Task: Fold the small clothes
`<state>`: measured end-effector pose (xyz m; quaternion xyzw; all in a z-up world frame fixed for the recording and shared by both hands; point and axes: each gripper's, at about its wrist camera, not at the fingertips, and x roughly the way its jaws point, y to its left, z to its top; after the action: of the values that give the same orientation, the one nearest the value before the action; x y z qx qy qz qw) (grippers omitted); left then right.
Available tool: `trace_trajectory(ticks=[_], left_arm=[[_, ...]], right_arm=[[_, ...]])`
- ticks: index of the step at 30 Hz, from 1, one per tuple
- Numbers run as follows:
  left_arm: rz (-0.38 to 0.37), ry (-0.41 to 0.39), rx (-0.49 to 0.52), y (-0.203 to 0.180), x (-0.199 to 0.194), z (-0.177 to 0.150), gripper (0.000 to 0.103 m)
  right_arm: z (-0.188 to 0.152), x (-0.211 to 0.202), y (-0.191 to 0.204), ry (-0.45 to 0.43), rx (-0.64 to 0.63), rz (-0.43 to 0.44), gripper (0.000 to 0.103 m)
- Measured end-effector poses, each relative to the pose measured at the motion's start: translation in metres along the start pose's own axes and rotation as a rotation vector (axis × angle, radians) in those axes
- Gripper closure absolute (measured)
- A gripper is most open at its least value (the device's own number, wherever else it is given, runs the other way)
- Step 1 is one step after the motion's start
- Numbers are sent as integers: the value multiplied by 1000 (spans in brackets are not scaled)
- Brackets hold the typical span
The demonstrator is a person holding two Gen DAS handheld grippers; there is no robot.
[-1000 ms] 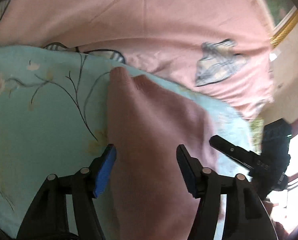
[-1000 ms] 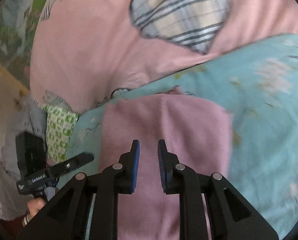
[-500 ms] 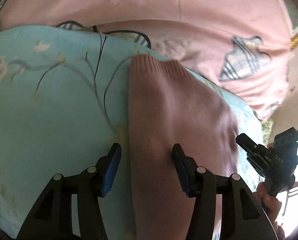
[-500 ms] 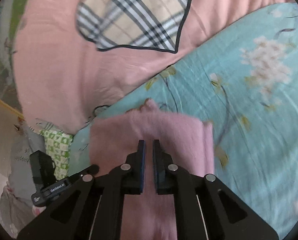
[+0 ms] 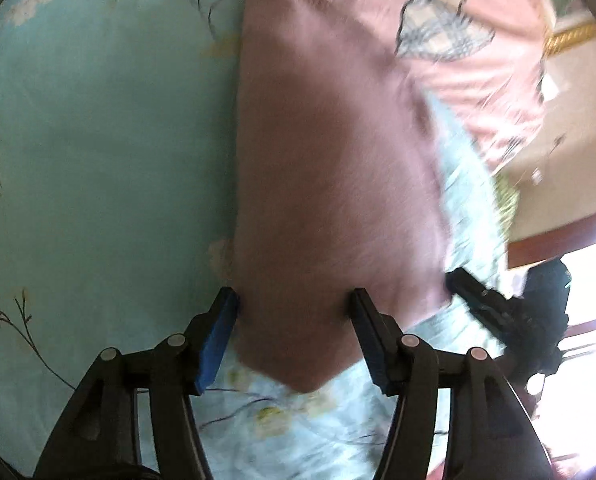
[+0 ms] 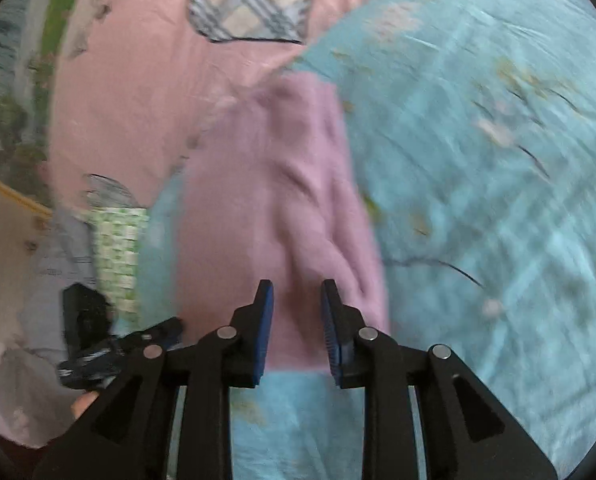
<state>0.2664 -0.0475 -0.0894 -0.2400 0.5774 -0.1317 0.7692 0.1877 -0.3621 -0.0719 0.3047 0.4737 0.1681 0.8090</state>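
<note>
Knit [image 5: 330, 184]: I see its long axis running straight away from both jaws, toward the blue sheet's [image 5: 98, 168] far edge.
Left gripper [image 5: 294, 312]: parted wide, astride the near end.
Right gripper [image 6: 297, 300]: parted, gripping nothing.

Both views are smeared; the garment [image 6: 274, 208] has fuzzy edges, and the left gripper [image 6: 114, 344] is just a blur.

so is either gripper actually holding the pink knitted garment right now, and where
Neither. The left gripper and the right gripper are both open, their jaws apart over the near end of the pink knitted garment, which lies on the light blue floral sheet.
</note>
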Motion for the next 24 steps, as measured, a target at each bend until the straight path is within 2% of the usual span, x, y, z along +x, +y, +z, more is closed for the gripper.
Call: trace_trajectory(ticks=[1, 4, 8, 9, 11, 12, 15, 19, 21, 23, 24], left_arm=[[13, 12, 2, 3, 7, -3, 39], [-2, 19, -16, 7, 12, -8, 38], [-19, -14, -15, 4, -2, -8, 39], [-28, -30, -17, 2, -6, -5, 39], [-47, -55, -26, 2, -11, 1, 38], [-52, -61, -33, 2, -10, 7, 36], [-65, -60, -61, 2, 2, 26, 25], [-115, -66, -135, 12, 11, 50, 24], [-135, -60, -157, 12, 23, 56, 19], [-177, -38, -168, 15, 35, 61, 21], [-188, -41, -165, 13, 39, 65, 27]], right_arm=[[-3, 5, -6, 21, 5, -37, 77], [-4, 13, -17, 30, 17, -70, 79], [1, 2, -11, 16, 14, -46, 76], [4, -3, -7, 7, 4, -31, 72], [11, -7, 0, -10, -25, -22, 34], [15, -8, 4, -27, -45, -21, 30], [33, 3, 6, -33, -73, -8, 29], [58, 36, -4, 28, -47, 36, 29], [69, 53, -9, 66, -34, 70, 29], [73, 69, -10, 110, -40, 78, 30], [73, 80, -11, 143, -42, 83, 31]])
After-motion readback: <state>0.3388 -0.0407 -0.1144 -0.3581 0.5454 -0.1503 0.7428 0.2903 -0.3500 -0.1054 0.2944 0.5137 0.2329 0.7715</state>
